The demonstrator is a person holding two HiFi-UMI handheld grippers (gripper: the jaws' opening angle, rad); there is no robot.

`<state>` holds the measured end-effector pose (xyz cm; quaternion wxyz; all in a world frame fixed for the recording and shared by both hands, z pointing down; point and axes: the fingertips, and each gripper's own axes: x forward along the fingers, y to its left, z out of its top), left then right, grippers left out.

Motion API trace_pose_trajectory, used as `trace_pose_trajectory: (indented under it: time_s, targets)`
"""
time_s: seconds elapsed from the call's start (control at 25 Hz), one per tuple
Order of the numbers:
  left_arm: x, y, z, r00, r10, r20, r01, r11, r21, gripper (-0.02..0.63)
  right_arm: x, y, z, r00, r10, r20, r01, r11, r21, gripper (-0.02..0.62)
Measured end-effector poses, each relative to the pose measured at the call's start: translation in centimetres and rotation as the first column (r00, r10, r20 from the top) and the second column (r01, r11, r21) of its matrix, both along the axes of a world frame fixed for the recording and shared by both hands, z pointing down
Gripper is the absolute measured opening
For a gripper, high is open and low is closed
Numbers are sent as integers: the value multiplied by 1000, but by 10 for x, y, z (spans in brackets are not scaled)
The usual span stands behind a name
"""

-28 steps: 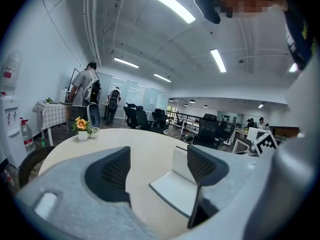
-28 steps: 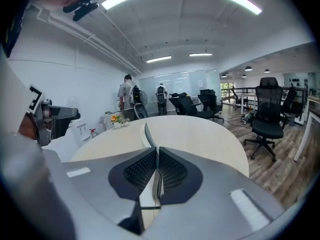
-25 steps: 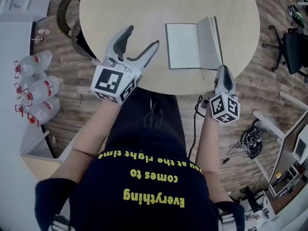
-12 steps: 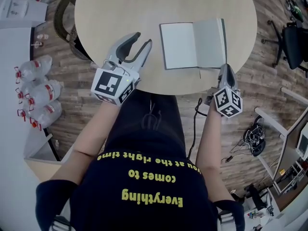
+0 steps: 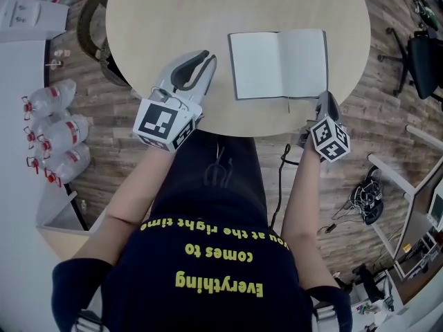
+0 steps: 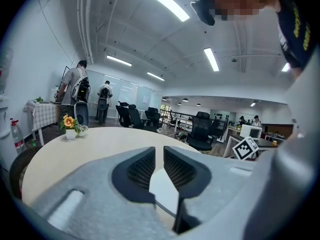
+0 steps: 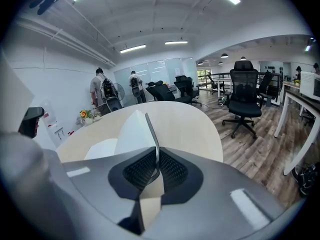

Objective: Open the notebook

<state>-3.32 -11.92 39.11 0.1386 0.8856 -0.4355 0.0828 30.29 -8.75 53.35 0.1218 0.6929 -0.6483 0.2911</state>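
Note:
The notebook (image 5: 277, 62) lies spread open with blank white pages up, on the right half of the round wooden table (image 5: 173, 19). My right gripper (image 5: 323, 97) is at its near right corner, shut on the dark cover's edge. In the right gripper view that cover (image 7: 150, 126) runs up between the pads of the right gripper (image 7: 157, 156). My left gripper (image 5: 208, 56) hovers over the table left of the notebook. Its jaws are closing, with a thin gap and nothing between them. The left gripper (image 6: 159, 151) shows a white page (image 6: 161, 184) beyond its pads.
Water bottles (image 5: 55, 130) lie on the floor at the left. A black office chair (image 5: 422, 61) stands to the right of the table and another chair (image 5: 97, 26) at its left edge. A small flower pot (image 6: 70, 126) sits on the table's far side.
The notebook's right half went from standing up to lying flat. My right gripper came down with it. The left jaws swung from wide apart to almost together.

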Motion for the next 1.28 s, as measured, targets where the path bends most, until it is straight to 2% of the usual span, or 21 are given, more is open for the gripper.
trace_pose_trajectory:
  time_s: [0.6,0.8,1.0,1.12,1.28]
  targets:
    - [-3,3,7,1000,-14,12,14,1000,-18,48,21,-8,53,1000,11,-26,-14,992,-126,46]
    - [0,2,8,1000,-18,6,18,1000,-19,48,24,-7,66,998,-16,-62,5,984,-179,58]
    - [2,0,8,1000,-18,1,18,1000,-19,48,29,-3,66,987,-57,-150,23,975,-219,98]
    - [0,-1,7,1000,-17,-1,17,1000,-15,48,27,2,61,985,-73,-156,37,974,-223,145]
    - [-2,-3,3,1000,-16,-5,16,1000,-6,48,19,5,43,981,-96,-168,62,978,-198,154]
